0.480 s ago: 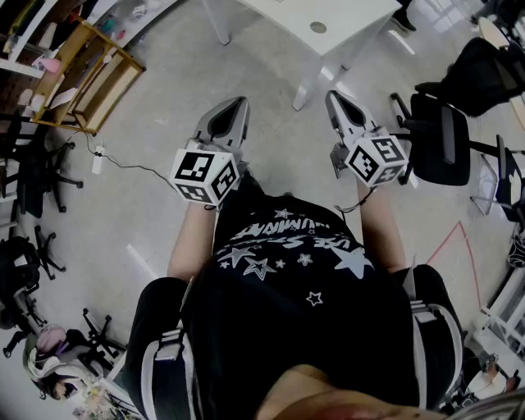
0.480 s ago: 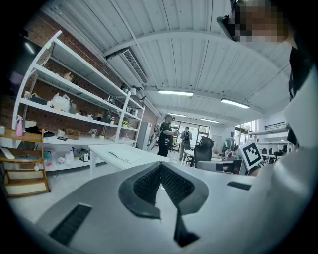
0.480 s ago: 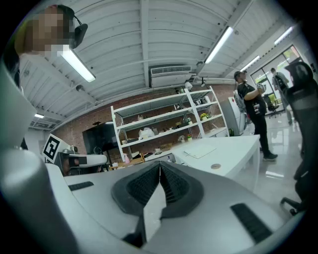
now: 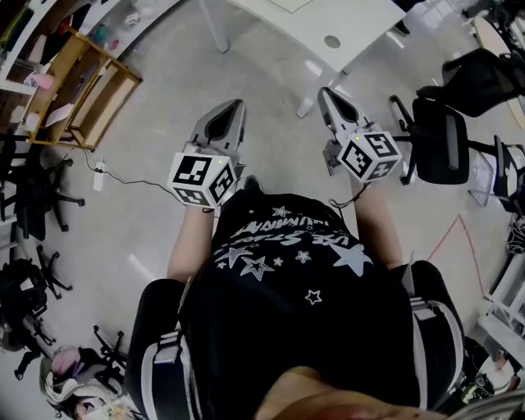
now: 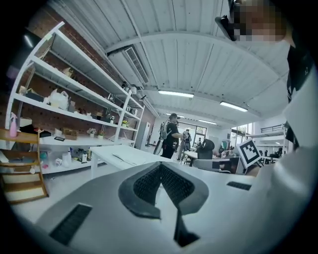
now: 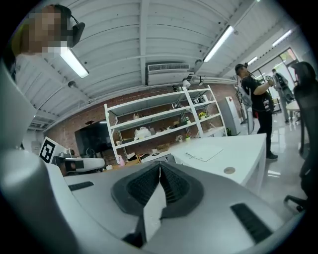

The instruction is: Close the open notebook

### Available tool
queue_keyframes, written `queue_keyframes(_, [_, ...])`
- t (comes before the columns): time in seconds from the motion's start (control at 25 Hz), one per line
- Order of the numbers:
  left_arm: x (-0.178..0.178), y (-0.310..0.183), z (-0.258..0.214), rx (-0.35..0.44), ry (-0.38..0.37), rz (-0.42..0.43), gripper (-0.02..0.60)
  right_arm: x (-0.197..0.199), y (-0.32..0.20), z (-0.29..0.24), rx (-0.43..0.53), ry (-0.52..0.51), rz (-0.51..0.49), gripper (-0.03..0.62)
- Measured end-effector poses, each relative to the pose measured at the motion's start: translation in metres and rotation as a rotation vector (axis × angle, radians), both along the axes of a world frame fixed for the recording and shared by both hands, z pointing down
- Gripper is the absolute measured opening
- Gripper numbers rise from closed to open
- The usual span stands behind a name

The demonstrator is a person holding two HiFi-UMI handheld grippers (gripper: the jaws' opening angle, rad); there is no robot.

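Observation:
The open notebook [image 6: 203,155] lies flat and white on the white table [image 6: 243,154], well ahead of both grippers. In the left gripper view the notebook [image 5: 124,159] shows as a thin flat sheet on the table [image 5: 112,150]. In the head view a person holds both grippers out over the floor, short of the table [image 4: 271,20]. My left gripper [image 4: 238,105] [image 5: 160,166] is shut and holds nothing. My right gripper [image 4: 324,92] [image 6: 159,166] has its jaws together, also with nothing in them.
Black office chairs [image 4: 443,139] stand to the right and more chairs [image 4: 33,184] to the left. A wooden rack [image 4: 82,82] sits at the far left. White wall shelving [image 6: 159,121] runs behind the table. People [image 5: 171,134] stand beyond it.
The table has come nearer in the head view. Both grippers stay shut, and the right one has shifted slightly up and left.

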State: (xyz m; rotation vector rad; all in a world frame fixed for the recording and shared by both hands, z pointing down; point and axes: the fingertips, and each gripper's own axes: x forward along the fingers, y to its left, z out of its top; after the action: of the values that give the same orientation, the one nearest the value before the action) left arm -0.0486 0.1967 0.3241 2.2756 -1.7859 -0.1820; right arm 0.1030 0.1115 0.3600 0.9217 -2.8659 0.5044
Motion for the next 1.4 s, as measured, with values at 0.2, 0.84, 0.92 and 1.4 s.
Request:
queue_keyframes(0.2, [-0.040,-0.004,0.002,0.002,0.021,-0.003,0.009,-0.032,-0.003,0.004,-0.006,0.005,0.017,0.009])
queue_keyframes(0.84, [-0.094,-0.067,0.008,0.017,-0.011,-0.039,0.009,-0.071,-0.065,0.018,0.044,0.043,0.041,0.009])
queue_keyframes(0.92, [-0.102,-0.083,0.009,0.016,-0.019,-0.061,0.009,-0.078,-0.086,0.021,0.058,0.051,0.033,0.011])
queue_keyframes(1.4, [-0.108,-0.192,0.011,0.005,-0.047,-0.064,0.011,-0.106,-0.204,0.034,0.043,0.057,-0.046,0.011])
